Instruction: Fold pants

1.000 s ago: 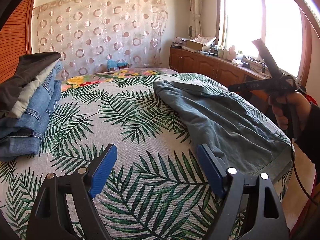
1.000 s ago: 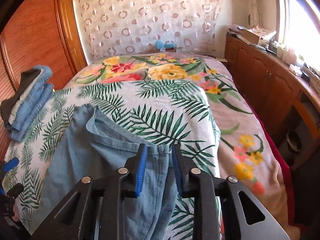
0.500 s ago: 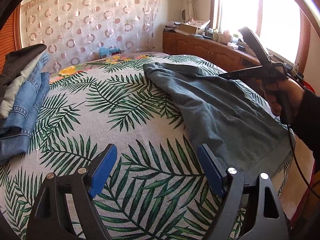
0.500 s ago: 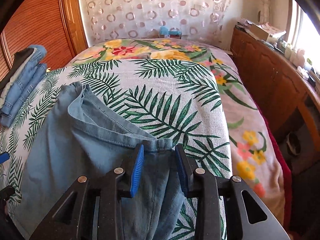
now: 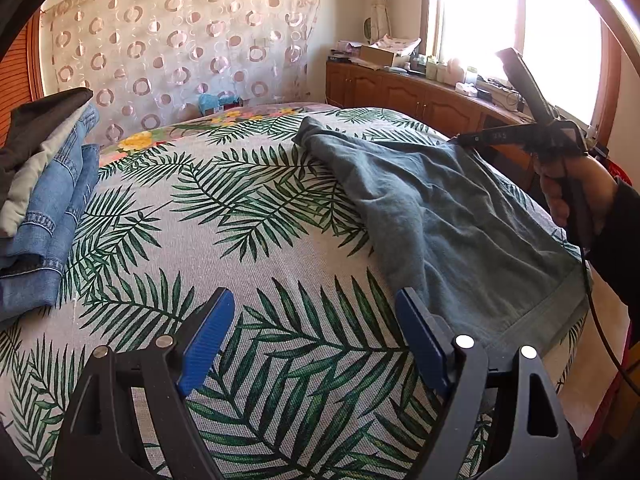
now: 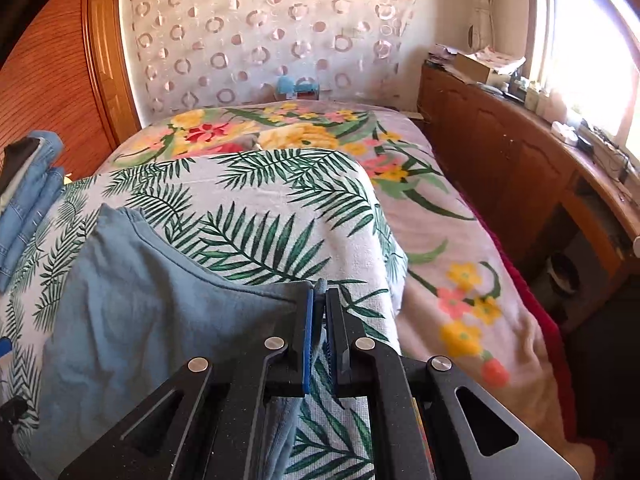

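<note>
Since a second ago my right claw (image 6: 318, 320) has clenched on the corner of the blue pants (image 6: 140, 300), which lie spread on the bed (image 6: 280, 208) near its right edge. I keep my left claw (image 5: 316, 344) released above the palm-leaf cover beside the pants. Folded jeans (image 5: 52, 216) are stacked at the left; a wooden cabinet (image 6: 500, 176) stands under the window.
</note>
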`<state>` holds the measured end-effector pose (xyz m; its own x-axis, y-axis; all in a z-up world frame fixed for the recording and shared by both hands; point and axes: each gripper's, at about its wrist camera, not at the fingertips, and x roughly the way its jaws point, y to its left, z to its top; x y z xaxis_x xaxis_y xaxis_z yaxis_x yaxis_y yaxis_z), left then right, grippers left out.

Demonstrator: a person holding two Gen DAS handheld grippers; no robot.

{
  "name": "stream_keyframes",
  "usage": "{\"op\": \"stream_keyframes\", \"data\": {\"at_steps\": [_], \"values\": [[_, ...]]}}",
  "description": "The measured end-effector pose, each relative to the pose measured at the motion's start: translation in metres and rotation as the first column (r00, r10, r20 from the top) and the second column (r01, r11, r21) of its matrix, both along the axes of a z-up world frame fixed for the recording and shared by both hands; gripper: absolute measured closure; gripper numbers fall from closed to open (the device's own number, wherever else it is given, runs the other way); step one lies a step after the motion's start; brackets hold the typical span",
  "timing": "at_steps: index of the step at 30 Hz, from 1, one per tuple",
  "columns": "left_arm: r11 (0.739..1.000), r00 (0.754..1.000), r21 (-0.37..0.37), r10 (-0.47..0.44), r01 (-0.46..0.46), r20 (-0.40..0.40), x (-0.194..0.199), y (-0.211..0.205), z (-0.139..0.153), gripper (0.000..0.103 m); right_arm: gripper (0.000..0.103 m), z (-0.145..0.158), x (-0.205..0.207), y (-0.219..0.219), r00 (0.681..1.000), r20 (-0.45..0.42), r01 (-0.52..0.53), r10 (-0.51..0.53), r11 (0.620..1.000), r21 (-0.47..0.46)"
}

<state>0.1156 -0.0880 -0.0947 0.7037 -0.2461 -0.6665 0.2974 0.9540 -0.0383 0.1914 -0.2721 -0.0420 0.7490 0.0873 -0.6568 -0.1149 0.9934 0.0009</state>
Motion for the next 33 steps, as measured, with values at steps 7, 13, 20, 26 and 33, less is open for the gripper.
{"op": "stream_keyframes", "data": {"at_steps": [7,13,20,26,33], "values": [[1.000,1.000,0.000,0.001,-0.001,0.000,0.000,0.000,0.000,0.020,0.086,0.004,-0.005,0.000,0.999,-0.034,-0.028,0.028,1.000,0.004],[1.000,1.000,0.000,0.001,-0.001,0.001,0.000,0.000,0.000,0.020,0.073,0.006,-0.046,0.003,0.996,-0.025,-0.086,0.087,0.996,0.017],[1.000,1.000,0.002,0.000,0.000,-0.002,0.000,0.000,0.000,0.020,0.063,-0.008,-0.108,0.015,0.983,-0.019,-0.181,0.182,0.983,0.015],[1.000,1.000,0.007,-0.002,0.002,-0.012,0.000,0.000,-0.001,0.020,0.051,-0.026,-0.116,0.019,0.980,-0.025,-0.198,0.197,0.979,-0.047],[1.000,0.998,-0.002,-0.012,0.012,-0.057,0.002,0.000,-0.001,0.020,0.035,-0.030,-0.118,0.020,0.980,-0.007,-0.198,0.198,0.980,-0.031]]}}
